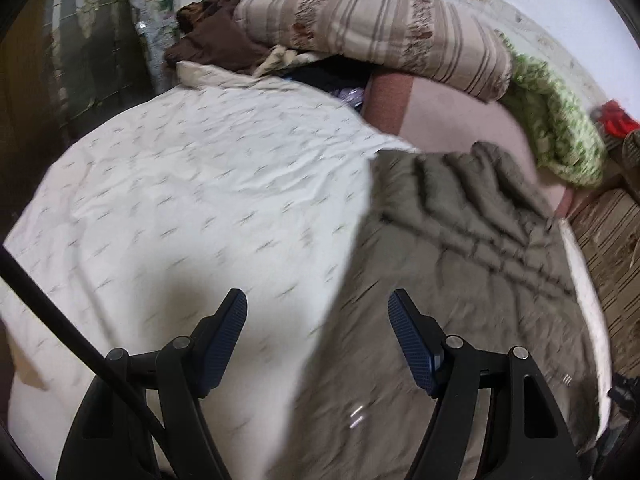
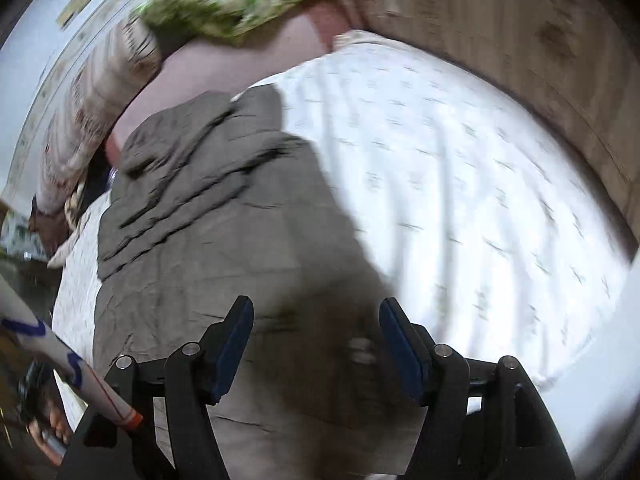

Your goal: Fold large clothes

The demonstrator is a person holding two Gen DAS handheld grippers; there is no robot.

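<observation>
At the far left of the left wrist view a dark curtain (image 1: pixel 80 60) is seen, and beside it a brown cloth (image 1: pixel 216 40) is heaped against a striped quilt (image 1: pixel 380 28). A white sheet (image 1: pixel 180 200) with small marks is spread over the bed, and the left gripper (image 1: pixel 316 312) is held above it, released, with nothing between its fingers. To its right the task's garment (image 1: pixel 460 248), a grey-olive piece creased in ridges at its far end, is laid flat on the sheet. Further right a green patterned blanket (image 1: pixel 560 132) and something red (image 1: pixel 614 120) are seen, blurred. In the right wrist view the garment (image 2: pixel 224 232) is spread below the right gripper (image 2: pixel 316 316), which is likewise released and empty; the sheet (image 2: pixel 480 184) is shown at the right.
</observation>
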